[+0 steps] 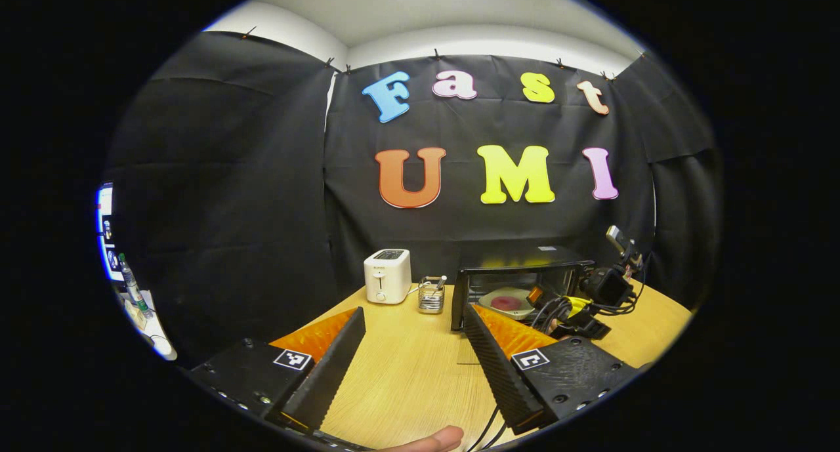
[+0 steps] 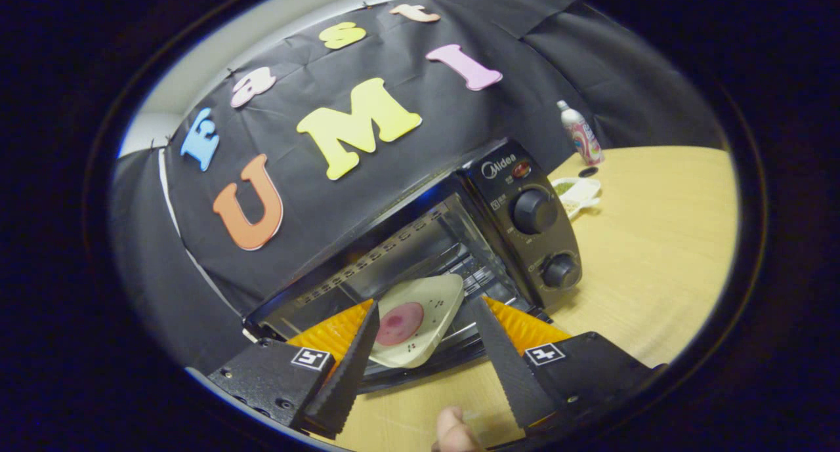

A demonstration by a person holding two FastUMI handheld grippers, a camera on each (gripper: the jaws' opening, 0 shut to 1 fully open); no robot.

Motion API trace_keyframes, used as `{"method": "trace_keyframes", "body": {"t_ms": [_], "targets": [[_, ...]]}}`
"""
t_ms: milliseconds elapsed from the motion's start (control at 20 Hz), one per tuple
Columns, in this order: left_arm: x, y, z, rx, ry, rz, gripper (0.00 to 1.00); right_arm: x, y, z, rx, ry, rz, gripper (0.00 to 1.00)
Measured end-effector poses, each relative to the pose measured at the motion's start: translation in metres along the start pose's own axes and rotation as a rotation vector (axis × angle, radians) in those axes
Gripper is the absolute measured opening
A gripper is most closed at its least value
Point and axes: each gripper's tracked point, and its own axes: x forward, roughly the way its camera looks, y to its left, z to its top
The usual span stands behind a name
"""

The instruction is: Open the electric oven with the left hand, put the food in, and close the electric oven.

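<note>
Left gripper view: left gripper (image 1: 412,347) wide apart over table (image 1: 407,373); oven (image 1: 518,278) door down, plate (image 1: 506,302) inside; right gripper (image 1: 577,308) before it.

Right gripper view: right gripper (image 2: 423,337) spread, plate (image 2: 413,321) on rack, possibly brushing one finger.

Left claw (image 1: 413,347) gapes over the table (image 1: 407,373); oven (image 1: 518,278) open, plate (image 1: 505,301) inside.

The black electric oven (image 2: 459,242) with two round knobs stands open on the wooden table. Inside on its rack lies a pale square plate (image 2: 420,321) bearing a round pink slice of food (image 2: 399,323).
</note>
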Motion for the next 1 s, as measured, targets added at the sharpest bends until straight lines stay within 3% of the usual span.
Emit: {"method": "trace_keyframes", "body": {"t_ms": [50,100,150,200,250,300,400,450,550,600,750,850,1000], "targets": [[0.0,-0.002,-0.005,0.006,0.01,-0.005,0.95,-0.008,0.003,0.003,-0.044,-0.008,0.018,0.93],[0.0,-0.003,-0.009,0.012,0.021,-0.007,0.95,-0.017,0.007,0.005,-0.086,-0.016,0.038,0.87],[0.001,-0.004,-0.014,0.016,0.033,-0.009,0.95,-0.027,0.01,0.009,-0.134,-0.031,0.058,0.87],[0.002,-0.006,-0.019,0.017,0.046,-0.013,0.95,-0.038,0.015,0.013,-0.19,-0.056,0.08,0.95],[0.004,-0.008,-0.026,0.015,0.059,-0.018,0.95,-0.049,0.018,0.018,-0.243,-0.076,0.101,0.91],[0.006,-0.011,-0.033,0.012,0.079,-0.023,0.95,-0.06,0.022,0.02,-0.283,-0.091,0.126,0.98],[0.011,-0.015,-0.048,0.004,0.12,-0.027,0.95,-0.082,0.029,0.021,-0.326,-0.092,0.185,1.0],[0.013,-0.017,-0.054,0.001,0.139,-0.03,0.95,-0.092,0.03,0.024,-0.34,-0.086,0.208,0.96],[0.016,-0.026,-0.064,-0.007,0.169,-0.045,0.95,-0.111,0.026,0.034,-0.37,-0.084,0.224,1.0],[0.017,-0.031,-0.069,-0.01,0.18,-0.055,0.95,-0.121,0.022,0.039,-0.384,-0.085,0.223,0.96],[0.022,-0.051,-0.084,-0.002,0.223,-0.087,0.95,-0.143,0.023,0.064,-0.438,-0.101,0.262,0.96],[0.026,-0.06,-0.095,0.008,0.246,-0.096,0.95,-0.16,0.017,0.084,-0.475,-0.132,0.263,1.0],[0.031,-0.084,-0.111,-0.015,0.291,-0.132,0.95,-0.18,0.006,0.112,-0.506,-0.163,0.244,0.96]]}}
